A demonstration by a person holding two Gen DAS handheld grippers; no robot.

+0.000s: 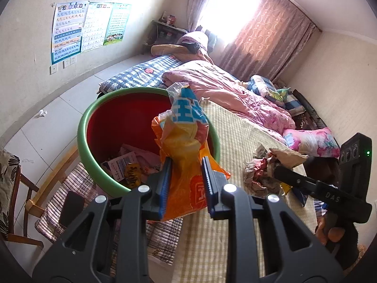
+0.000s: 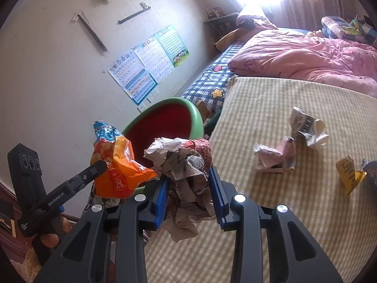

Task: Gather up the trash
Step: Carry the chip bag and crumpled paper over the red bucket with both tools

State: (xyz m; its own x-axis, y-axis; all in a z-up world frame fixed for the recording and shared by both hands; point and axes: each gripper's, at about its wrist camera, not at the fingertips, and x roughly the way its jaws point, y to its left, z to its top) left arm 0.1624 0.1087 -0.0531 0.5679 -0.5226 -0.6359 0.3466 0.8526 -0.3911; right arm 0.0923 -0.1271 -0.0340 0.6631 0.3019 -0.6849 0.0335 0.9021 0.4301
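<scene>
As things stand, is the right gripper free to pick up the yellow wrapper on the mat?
Probably not yet: the right gripper is shut on a crumpled paper wad. The yellow wrapper lies unobstructed on the mat, so unloading comes first.

A bed [image 1: 235, 127] is seen filling most of the room. A striped beige mat [image 2: 282, 108] is spread over its near part, and a crumpled pink quilt [image 1: 226, 87] is heaped beyond the mat. A blue checked sheet [image 1: 141, 73] is laid along the bed's edge toward the wall. Three learning posters [image 1: 87, 26] are stuck on the pale wall [image 1: 23, 59] beside the bed, with wall sockets below them. A bright window [image 1: 231, 2] is set behind the bed's far end and is flanked by patterned curtains [image 1: 266, 37]. The floor [image 1: 47, 118] beside the bed is laid with pale tiles. A wooden chair [image 1: 35, 188] stands near the bed's near corner.
</scene>
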